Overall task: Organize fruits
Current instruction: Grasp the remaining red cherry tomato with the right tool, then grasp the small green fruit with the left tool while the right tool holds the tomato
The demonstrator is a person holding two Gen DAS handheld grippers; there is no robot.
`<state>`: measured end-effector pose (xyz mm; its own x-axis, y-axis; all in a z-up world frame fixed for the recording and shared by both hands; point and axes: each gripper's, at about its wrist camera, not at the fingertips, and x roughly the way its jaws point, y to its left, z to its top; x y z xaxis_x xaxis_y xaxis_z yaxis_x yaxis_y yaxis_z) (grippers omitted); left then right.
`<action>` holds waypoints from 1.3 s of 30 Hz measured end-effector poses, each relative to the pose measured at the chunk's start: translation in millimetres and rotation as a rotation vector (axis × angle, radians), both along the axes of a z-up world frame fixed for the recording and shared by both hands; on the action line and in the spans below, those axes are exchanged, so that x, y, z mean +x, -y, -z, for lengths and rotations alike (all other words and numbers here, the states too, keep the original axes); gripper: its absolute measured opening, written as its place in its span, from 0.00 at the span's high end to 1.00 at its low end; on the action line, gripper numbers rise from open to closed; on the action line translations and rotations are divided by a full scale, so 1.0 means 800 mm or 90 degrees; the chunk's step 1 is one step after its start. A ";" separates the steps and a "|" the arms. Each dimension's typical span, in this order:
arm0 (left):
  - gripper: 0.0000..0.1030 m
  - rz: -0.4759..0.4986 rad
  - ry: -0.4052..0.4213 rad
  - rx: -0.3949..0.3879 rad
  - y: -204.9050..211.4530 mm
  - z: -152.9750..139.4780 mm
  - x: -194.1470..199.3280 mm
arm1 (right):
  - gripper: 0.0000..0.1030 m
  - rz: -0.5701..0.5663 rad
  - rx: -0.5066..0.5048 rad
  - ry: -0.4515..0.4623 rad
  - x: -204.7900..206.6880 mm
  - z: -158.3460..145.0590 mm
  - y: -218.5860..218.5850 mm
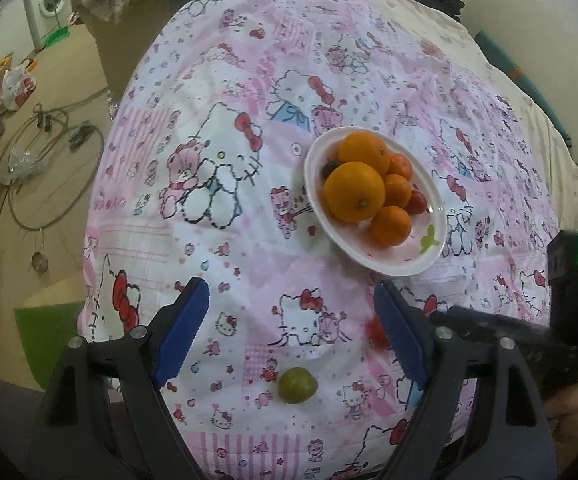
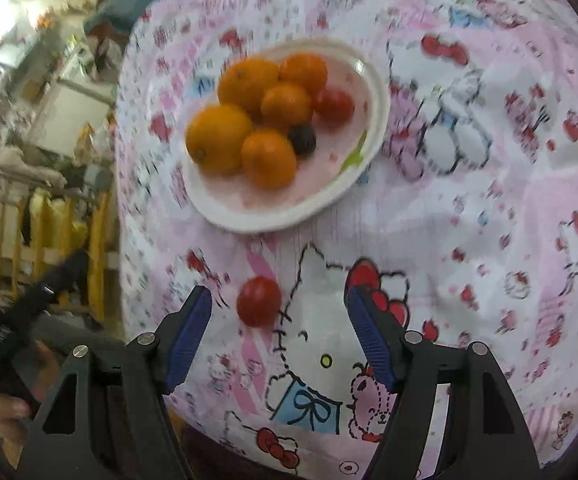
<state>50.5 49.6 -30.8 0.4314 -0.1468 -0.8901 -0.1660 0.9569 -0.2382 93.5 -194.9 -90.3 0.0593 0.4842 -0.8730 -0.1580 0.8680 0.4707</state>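
Observation:
A white oval plate [image 1: 429, 256] [image 2: 225, 208] on the pink cartoon-print cloth holds several oranges [image 1: 353, 191] [image 2: 218, 137], a red tomato [image 2: 333, 106] [image 1: 417, 201] and a small dark fruit [image 2: 301, 140]. A green round fruit [image 1: 297, 385] lies loose on the cloth, low between the fingers of my left gripper [image 1: 291, 304], which is open and above it. A loose red tomato [image 2: 258, 301] lies below the plate, just inside the left finger of my right gripper [image 2: 279, 304], which is open with no pad touching it.
The cloth [image 1: 249, 80] covers a rounded table whose edge drops to the floor on the left, where cables [image 1: 49, 168] and a washing machine [image 1: 49, 0] stand. The other hand-held gripper [image 1: 569, 280] shows at the right edge. A yellow rack [image 2: 49, 232] stands at the left.

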 end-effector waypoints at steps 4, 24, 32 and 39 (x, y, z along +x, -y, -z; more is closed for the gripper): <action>0.20 -0.013 -0.008 -0.011 -0.010 0.004 -0.002 | 0.40 -0.036 -0.004 -0.014 -0.001 0.016 -0.029; 0.30 0.260 -0.144 0.111 0.081 0.079 -0.038 | 0.67 0.006 0.013 0.020 0.011 -0.004 -0.004; 0.69 0.315 -0.150 0.214 0.114 0.093 -0.038 | 0.67 0.038 0.032 0.030 0.015 -0.017 0.023; 0.77 0.309 -0.132 0.202 0.116 0.080 -0.040 | 0.67 0.049 0.047 0.029 0.019 -0.021 0.028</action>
<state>18.5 -43.1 -94.7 0.1946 0.0035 -0.9809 0.2935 0.9540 0.0616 109.0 -217.2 -73.8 0.1380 0.5391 -0.8308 -0.1150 0.8419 0.5272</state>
